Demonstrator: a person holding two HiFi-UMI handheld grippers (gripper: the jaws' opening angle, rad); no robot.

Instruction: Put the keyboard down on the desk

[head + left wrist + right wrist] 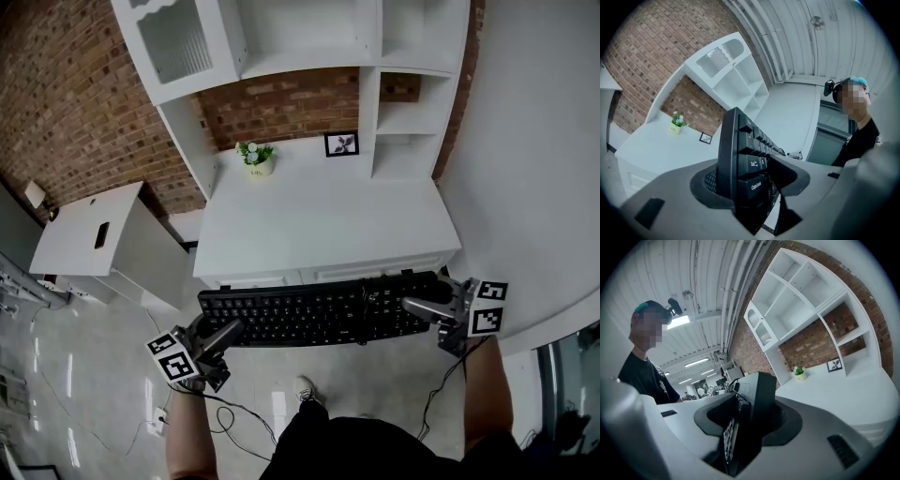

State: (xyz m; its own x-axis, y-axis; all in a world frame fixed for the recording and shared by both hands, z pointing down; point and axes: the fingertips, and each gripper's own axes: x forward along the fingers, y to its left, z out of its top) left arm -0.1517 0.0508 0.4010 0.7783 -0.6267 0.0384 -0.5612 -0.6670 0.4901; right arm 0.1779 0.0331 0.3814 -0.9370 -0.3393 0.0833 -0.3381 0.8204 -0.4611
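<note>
A long black keyboard (319, 309) hangs level in the air just in front of the white desk (319, 225), near its front edge. My left gripper (223, 336) is shut on the keyboard's left end (740, 168), and its jaws clamp the edge by the Tab and Caps Lock keys. My right gripper (419, 307) is shut on the right end (750, 423). Both grippers point inward along the keyboard. A thin black cable (225, 412) trails down toward the floor.
On the desk's back stand a small potted plant (255, 157) and a framed picture (341, 143), under white shelves (375, 56). A low white cabinet (89, 234) is left of the desk. The person's shoe (307, 390) shows below on the glossy floor.
</note>
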